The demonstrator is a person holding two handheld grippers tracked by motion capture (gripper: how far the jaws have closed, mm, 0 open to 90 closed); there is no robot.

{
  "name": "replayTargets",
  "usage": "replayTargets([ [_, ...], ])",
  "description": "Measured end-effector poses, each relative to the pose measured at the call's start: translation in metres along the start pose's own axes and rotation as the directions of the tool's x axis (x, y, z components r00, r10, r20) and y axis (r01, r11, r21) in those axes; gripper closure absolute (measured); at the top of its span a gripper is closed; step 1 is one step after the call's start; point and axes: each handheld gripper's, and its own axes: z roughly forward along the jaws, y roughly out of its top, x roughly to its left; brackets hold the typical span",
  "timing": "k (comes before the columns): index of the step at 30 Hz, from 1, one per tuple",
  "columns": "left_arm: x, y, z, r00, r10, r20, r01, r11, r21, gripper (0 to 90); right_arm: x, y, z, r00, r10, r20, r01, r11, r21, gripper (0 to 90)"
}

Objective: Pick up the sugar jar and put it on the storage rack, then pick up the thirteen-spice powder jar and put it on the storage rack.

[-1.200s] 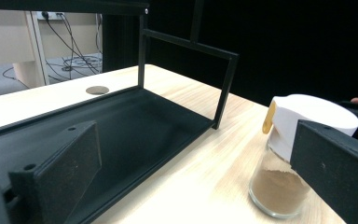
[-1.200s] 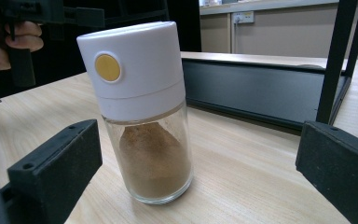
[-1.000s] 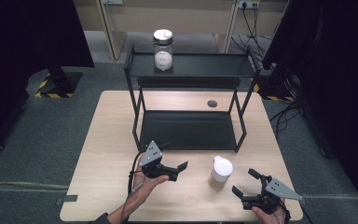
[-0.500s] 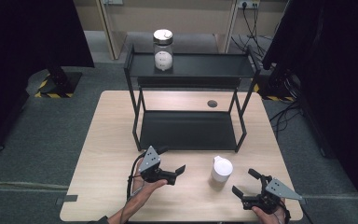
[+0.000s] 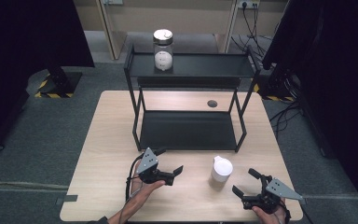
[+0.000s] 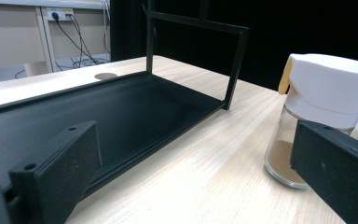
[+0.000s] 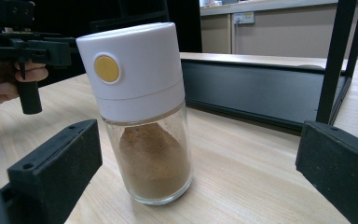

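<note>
A black metal rack (image 5: 189,130) w/ two shelves is set on the middle of the desk (image 5: 102,140); its lower tray lies flat on the wood, thin square legs at the corners. On the top shelf, toward the left, a clear glass jar (image 5: 162,51) w/ pale lid is stood, w/ sth. white inside. A small dark round hole (image 5: 212,103) is seen in the desk behind the rack, right of centre. Grey floor, cables and dark drapes are seen around the desk.

The spice jar (image 5: 221,170) is placed upright on the bare wood in front of the rack, near its front right leg, between the two tools and apart from both. Nothing is stood between it and either tool. It is a round clear-glass cylinder w/ a tall white plastic cap bearing a yellow round button (image 7: 107,69); brown powder is heaped approx. halfway up the glass. The desk top is light wood w/ fine grain, matte.

The left tool (image 5: 168,172) is held in a hand (image 5: 142,189) just in front of the rack's left part, jaws spread wide and pointed toward the spice jar; nothing is gripped. In the left gripper view the spice jar (image 6: 307,135) is seen at the right, partly behind the right jaw, not touched as far as can be told.

The right tool (image 5: 244,183) is held near the desk's front right corner, jaws wide apart, nothing gripped. In the right gripper view the spice jar (image 7: 142,112) is framed between the jaws but beyond them, w/ gaps on both sides.
</note>
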Motion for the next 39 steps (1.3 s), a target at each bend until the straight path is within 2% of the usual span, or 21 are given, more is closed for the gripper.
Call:
replayTargets([
  [9, 0.0001, -0.0039, 0.0031, 0.9999, -0.006, 0.012, 0.006, 0.9998, 0.017, 1.2, 0.0006, 0.0002, -0.0002, 1.0000, -0.002, -0.001, 0.002, 1.000, 0.000, 0.5],
  [24, 0.0009, -0.0071, 0.0020, 0.9996, -0.027, 0.009, 0.027, 0.9996, 0.006, 1.1, 0.0002, 0.0003, 0.0005, 1.0000, -0.002, -0.003, 0.002, 1.000, 0.001, 0.5],
  [39, 0.0015, -0.0090, 0.0009, 0.9994, -0.032, 0.008, 0.032, 0.9995, 0.006, 1.2, 0.0037, 0.0017, 0.0021, 0.9998, -0.013, -0.013, 0.013, 1.000, 0.001, 0.5],
])
